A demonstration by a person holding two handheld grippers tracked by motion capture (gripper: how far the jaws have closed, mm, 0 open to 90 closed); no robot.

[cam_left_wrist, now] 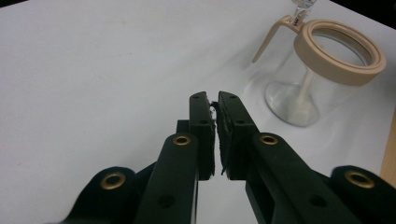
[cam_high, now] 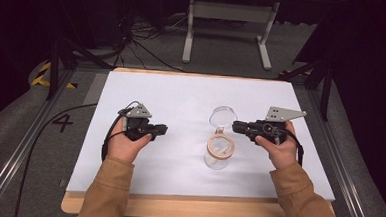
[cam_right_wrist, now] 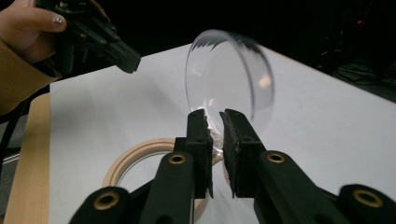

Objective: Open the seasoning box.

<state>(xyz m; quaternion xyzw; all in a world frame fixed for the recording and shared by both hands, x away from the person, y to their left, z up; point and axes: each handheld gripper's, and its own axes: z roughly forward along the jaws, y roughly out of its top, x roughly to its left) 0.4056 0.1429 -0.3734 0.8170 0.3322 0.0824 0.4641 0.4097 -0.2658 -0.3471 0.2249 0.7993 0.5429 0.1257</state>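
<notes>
Right gripper (cam_right_wrist: 214, 122): jaws stand a narrow gap apart, with the lower edge of the clear lid (cam_right_wrist: 229, 74) between the pads; whether the pads press on it cannot be told. The lid stands upright, hinged open above the beige ring (cam_right_wrist: 135, 161) of the glass jar (cam_high: 219, 150).

Left gripper (cam_left_wrist: 214, 100): jaws nearly together, a thin slit between the pads, nothing held. In the high view it (cam_high: 157, 130) hovers over the white table sheet (cam_high: 181, 95), well to the left of the jar.

The jar stands upright on the sheet, right of centre, just beside the right gripper (cam_high: 236, 127). A wooden edge (cam_high: 176, 207) borders the sheet on the person's side.
</notes>
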